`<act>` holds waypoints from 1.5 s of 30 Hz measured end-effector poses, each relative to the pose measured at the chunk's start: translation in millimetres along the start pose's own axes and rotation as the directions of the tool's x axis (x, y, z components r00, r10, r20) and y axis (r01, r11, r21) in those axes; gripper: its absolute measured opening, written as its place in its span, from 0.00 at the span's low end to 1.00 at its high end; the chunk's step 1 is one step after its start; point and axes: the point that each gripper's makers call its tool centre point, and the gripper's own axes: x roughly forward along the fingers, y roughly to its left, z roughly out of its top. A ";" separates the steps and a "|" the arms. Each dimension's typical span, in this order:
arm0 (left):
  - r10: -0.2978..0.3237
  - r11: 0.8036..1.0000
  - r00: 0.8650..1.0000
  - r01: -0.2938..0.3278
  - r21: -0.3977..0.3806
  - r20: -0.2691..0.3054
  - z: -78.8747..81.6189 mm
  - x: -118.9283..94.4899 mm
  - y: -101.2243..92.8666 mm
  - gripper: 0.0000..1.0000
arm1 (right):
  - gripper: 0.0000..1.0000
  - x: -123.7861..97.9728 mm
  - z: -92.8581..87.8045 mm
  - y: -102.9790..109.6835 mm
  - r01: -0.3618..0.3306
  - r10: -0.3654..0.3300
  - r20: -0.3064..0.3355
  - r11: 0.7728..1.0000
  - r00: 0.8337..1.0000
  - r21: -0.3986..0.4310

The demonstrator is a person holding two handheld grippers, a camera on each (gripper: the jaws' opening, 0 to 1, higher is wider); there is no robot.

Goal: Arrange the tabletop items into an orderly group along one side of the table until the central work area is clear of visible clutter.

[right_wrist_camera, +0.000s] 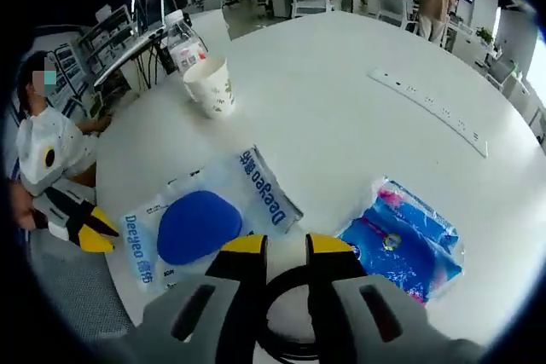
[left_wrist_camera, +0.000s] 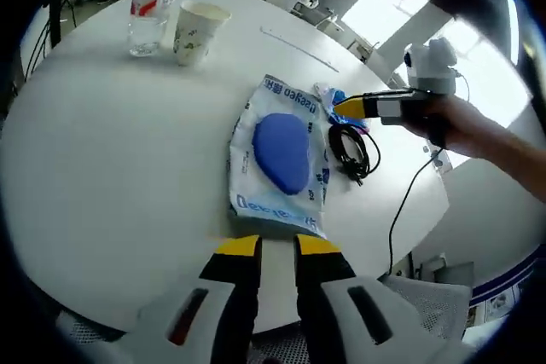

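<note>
White and round, the table [left_wrist_camera: 102,168] sits in an open office with desks and seated people visible far behind it. In the left gripper view, the left gripper [left_wrist_camera: 277,246] rises from the bottom with its yellow-tipped jaws a narrow gap apart, holding nothing, the tips just short of the near edge of a clear plastic packet [left_wrist_camera: 277,159] printed with blue lettering and holding a blue oval pad. Just beyond that packet to the right lies a coiled black cable [left_wrist_camera: 351,149], and beside it a small blue patterned pouch [left_wrist_camera: 328,95]. The right gripper [left_wrist_camera: 345,108], held by a person's hand [left_wrist_camera: 465,125], reaches in from the right with its yellow tips over the cable and pouch. Farther off stand a paper cup [left_wrist_camera: 196,31] and, just beside it, a clear water bottle [left_wrist_camera: 149,10] with a red label; a white power strip [left_wrist_camera: 299,49] lies well apart from them. In the right gripper view, the right gripper [right_wrist_camera: 286,245] has its jaws slightly parted directly above the black cable [right_wrist_camera: 286,304], whose loop shows between and below them; whether they pinch it I cannot tell. The packet [right_wrist_camera: 200,210] lies just left of the jaws, the blue pouch [right_wrist_camera: 405,245] just right. The left gripper [right_wrist_camera: 90,228] shows at the left edge, off the table. Beyond are the cup [right_wrist_camera: 211,87], the bottle [right_wrist_camera: 183,44] and the power strip [right_wrist_camera: 431,108].
</note>
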 end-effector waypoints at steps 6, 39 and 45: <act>-0.005 0.999 1.000 0.005 -0.043 0.002 0.8 5.8 -1.6 0.14 | 0.18 6.6 7.9 0.5 -0.016 0.016 -0.004 0.999 1.000 -0.033; 0.016 0.984 0.999 -0.025 -0.174 -0.052 -0.3 34.4 -5.9 0.08 | 0.14 35.4 4.9 14.6 -0.106 0.055 -0.157 0.935 0.986 -0.340; 0.018 0.982 0.998 -0.028 -0.187 -0.053 1.6 34.5 -5.2 0.05 | 0.00 27.3 -2.4 19.5 -0.125 0.100 -0.121 0.968 0.988 -0.217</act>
